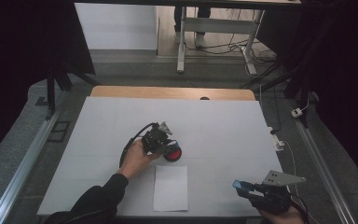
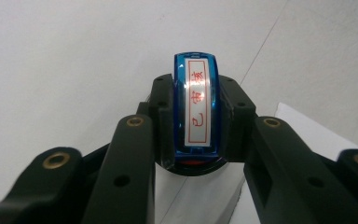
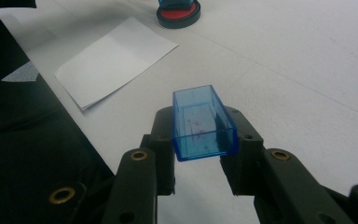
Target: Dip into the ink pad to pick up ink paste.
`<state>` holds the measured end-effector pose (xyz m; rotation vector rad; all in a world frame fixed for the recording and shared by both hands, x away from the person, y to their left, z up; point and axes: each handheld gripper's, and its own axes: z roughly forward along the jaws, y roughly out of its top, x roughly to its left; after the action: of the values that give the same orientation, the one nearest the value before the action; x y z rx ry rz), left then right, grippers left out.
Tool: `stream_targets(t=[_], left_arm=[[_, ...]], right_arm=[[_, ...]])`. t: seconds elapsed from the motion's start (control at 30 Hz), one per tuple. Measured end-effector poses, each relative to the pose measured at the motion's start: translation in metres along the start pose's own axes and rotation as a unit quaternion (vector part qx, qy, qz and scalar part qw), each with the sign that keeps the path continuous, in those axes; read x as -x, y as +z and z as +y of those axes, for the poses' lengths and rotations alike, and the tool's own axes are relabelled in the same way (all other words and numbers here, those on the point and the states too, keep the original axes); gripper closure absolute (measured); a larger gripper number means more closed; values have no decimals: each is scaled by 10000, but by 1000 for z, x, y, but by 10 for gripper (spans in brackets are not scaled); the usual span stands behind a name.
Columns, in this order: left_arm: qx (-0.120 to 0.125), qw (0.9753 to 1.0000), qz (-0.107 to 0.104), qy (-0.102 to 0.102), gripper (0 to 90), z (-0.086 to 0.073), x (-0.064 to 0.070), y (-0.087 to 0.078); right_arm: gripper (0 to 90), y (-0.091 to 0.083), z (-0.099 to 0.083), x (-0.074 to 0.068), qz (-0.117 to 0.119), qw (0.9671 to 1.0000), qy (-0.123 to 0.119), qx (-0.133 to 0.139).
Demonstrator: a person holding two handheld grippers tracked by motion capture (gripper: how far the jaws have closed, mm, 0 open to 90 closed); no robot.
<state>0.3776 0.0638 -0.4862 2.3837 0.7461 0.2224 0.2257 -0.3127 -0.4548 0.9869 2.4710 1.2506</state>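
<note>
A: Left gripper is clamped on the blue stamp, its red base down on the table just above the paper sheet.

B: And the right gripper?

A: Jaws pinched on the blue cap, held near the table's front edge, well apart from the stamp.

B: Risk?

A: Looks like ink goes on the tablecloth, not the sheet, if it's pressed there. Cap's gripped at its end only, so it could twist out w/ a bump.
</note>
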Motion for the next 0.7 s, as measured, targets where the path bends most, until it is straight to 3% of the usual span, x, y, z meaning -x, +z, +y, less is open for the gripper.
stream_targets(t=[0.2, 0.43, 0.6, 0.7], left_arm=[[-25, 9999, 114, 57, 709, 0, 4, 0], [66, 9989, -215, -417, 709, -3, -8, 0], [-85, 9998, 151, -113, 708, 2, 5, 1], [-100, 9996, 242, -49, 708, 3, 8, 1]], right_arm=[[684, 0, 0, 0, 5, 10000, -9, -7], [684, 1, 0, 0, -5, 10000, 11, -21], [684, 1, 0, 0, -10, 10000, 10, -42], [684, 1, 0, -1, -14, 10000, 0, -46]])
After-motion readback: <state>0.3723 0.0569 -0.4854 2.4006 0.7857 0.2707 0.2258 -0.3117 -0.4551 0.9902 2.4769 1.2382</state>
